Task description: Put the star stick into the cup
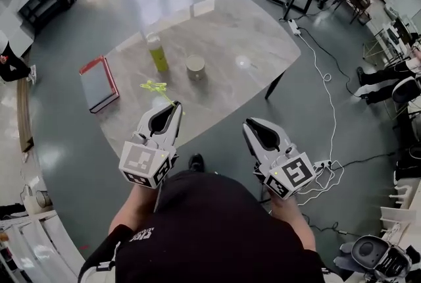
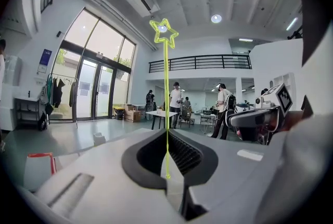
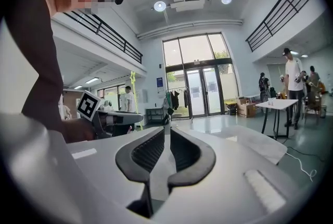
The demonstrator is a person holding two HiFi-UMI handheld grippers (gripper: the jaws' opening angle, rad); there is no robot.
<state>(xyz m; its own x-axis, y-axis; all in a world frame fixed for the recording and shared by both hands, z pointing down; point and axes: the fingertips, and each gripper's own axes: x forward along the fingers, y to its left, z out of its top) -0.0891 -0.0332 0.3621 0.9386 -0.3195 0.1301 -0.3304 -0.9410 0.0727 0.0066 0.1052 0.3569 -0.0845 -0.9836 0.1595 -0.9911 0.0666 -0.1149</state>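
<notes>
Star stick (image 2: 166,103) pinched at its lower end between the closed jaws of the left gripper (image 2: 167,137); long axis upright, straight up out of the pads, star at the top end. From the head view, held above the near edge of the tabletop (image 1: 243,31), thin shaft rising from the left gripper (image 1: 172,107), star end (image 1: 154,85) toward the far side. Well apart from the cup (image 1: 195,67), upright near the tabletop's middle, yellow-green bottle (image 1: 157,52) just beside it. Right gripper (image 3: 167,132) off the near edge, jaws drawn almost together, nothing between them. Red-edged folder (image 1: 99,83) flat at the left edge.
</notes>
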